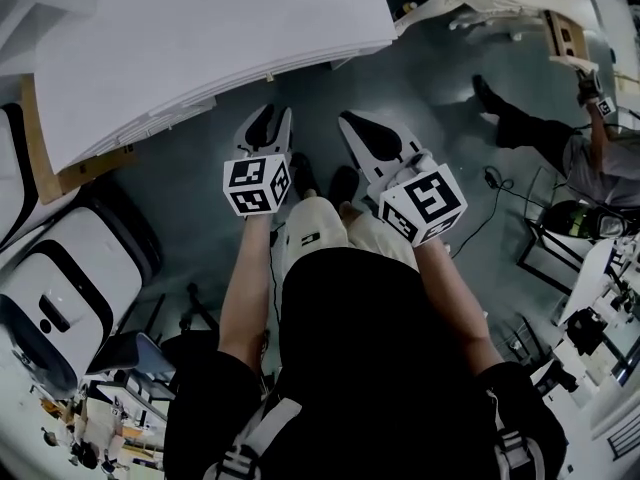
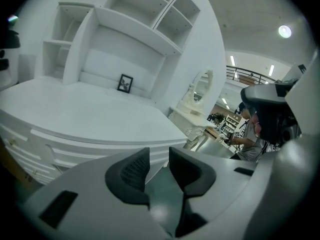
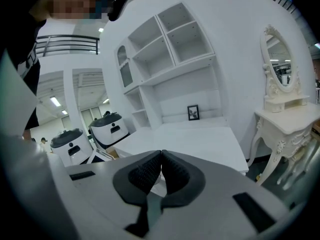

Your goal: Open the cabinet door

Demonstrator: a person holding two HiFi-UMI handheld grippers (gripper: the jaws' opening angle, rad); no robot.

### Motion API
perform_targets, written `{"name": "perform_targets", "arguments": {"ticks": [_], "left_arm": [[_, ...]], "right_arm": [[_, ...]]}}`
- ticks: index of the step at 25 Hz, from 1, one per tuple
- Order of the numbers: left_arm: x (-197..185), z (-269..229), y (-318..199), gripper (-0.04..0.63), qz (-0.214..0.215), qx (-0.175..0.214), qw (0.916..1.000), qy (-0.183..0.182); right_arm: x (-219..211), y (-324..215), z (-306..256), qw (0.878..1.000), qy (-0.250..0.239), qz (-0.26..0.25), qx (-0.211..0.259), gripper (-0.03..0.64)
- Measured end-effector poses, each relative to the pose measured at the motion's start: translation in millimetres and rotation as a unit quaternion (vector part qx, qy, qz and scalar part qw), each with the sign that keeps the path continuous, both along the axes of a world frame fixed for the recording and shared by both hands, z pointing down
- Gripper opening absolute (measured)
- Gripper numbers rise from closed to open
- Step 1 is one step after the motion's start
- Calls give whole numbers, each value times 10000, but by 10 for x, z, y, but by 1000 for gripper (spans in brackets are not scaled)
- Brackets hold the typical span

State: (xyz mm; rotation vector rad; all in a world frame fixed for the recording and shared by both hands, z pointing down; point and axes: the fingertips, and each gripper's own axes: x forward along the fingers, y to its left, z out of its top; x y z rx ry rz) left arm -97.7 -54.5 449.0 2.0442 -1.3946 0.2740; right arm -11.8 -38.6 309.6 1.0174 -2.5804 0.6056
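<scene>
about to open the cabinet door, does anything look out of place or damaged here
Nothing stands out. The small framed picture stands upright at the back of the white cabinet top, and no spill or damage shows. The left gripper is open and empty, the right gripper shut.

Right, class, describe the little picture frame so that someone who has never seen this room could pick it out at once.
Find the tall white shelf unit beside the ornate dressing table. On its broad white countertop, against the back panel, stands a small picture frame. It is the only dark thing on the all-white unit.
</scene>
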Motion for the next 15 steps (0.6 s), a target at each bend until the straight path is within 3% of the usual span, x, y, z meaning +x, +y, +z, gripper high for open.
{"name": "perform_targets", "arguments": {"ticks": [15], "left_arm": [[-173, 974, -368, 164, -175, -555, 9981, -176]], "right_arm": [[0, -233, 495, 9992, 47, 201, -337, 18]]}}
